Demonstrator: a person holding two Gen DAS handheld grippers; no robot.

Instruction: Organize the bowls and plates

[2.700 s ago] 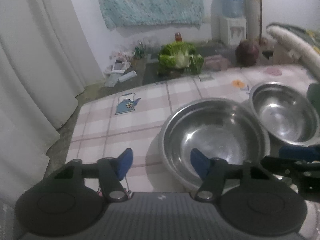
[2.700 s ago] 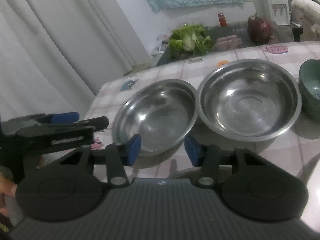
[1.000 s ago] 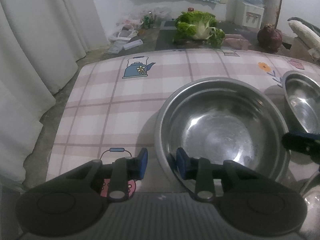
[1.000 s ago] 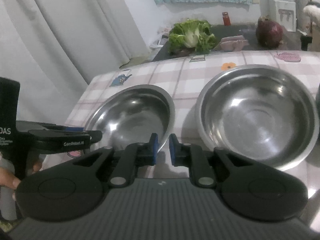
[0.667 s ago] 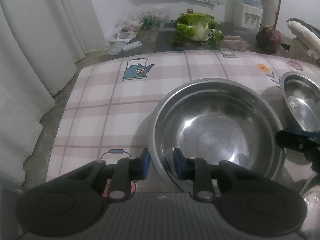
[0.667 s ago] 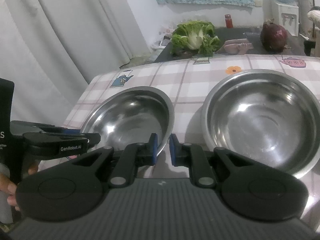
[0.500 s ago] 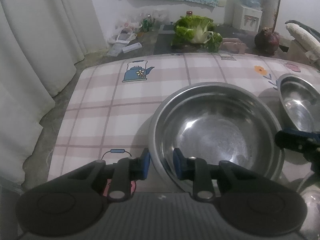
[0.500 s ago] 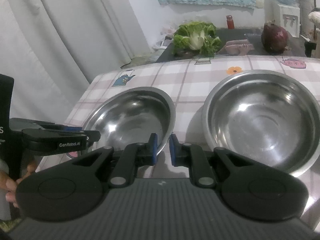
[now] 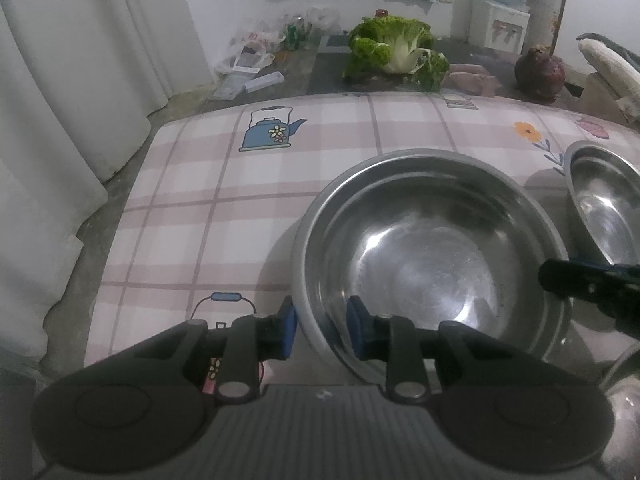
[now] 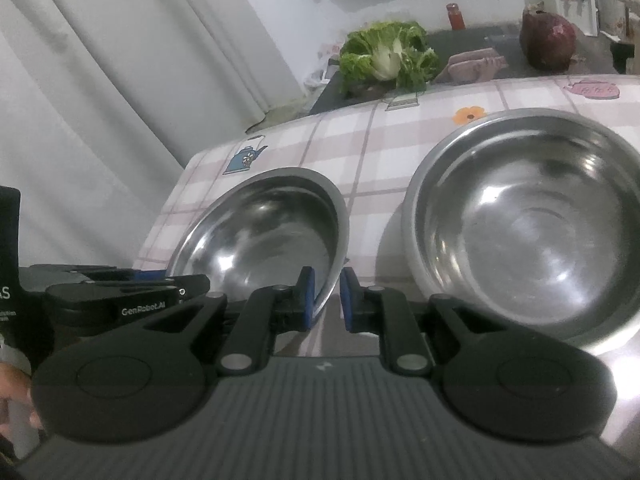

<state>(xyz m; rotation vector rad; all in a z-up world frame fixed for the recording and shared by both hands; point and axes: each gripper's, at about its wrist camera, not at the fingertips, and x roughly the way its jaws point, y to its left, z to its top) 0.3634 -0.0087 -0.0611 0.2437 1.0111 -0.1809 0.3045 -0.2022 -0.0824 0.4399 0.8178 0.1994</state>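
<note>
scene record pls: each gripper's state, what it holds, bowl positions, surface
left gripper: shut on left-hand stainless steel bowl, near rim
right gripper: shut on the same bowl, its right rim
bowl pose: tilted in the right wrist view
second stainless steel bowl: apart, to the right, flat on cloth
surface: pink plaid tablecloth
</note>
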